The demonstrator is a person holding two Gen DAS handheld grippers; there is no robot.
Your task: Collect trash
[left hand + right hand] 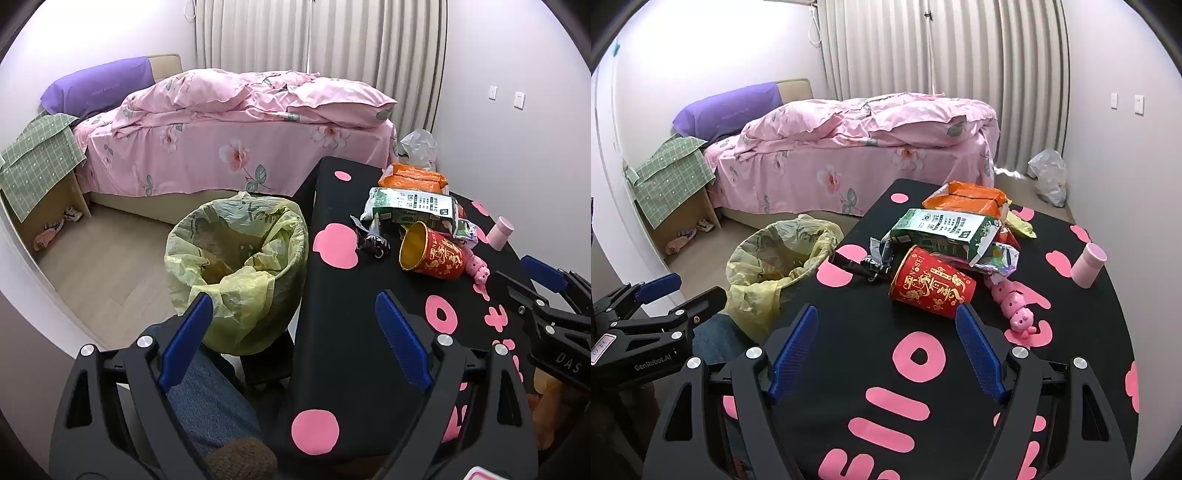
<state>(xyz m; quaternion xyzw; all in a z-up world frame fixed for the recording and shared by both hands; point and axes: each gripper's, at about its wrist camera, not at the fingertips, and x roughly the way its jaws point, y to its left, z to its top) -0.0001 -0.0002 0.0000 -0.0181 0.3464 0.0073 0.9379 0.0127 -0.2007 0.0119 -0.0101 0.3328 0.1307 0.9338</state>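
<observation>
- Left gripper (293, 339): black frame, blue ribbed pads, jaws spread wide, nothing between them. It hangs over the table's near left edge, angled downward.
- Right gripper (886, 350): same build, jaws fully apart, empty, above the black tabletop with pink shapes (849, 332).
- Red paper cup with gold lettering (932, 288): lies on its side on the table just beyond the right gripper's pads. Long axis runs left to right in the right wrist view; the gold-lined mouth shows towards the left wrist camera.
- Green-and-white carton (942, 230): flattened, resting partly on the cup, with an orange foil packet (967, 197) behind and a dark crumpled wrapper (864, 266) to its left.
- Bin lined with a yellow plastic bag (236, 266): stands on the floor against the table's left side, mouth open upward.
- Pink cylindrical cup (1087, 266) and pink jointed toy (1015, 306): at the table's right.
</observation>
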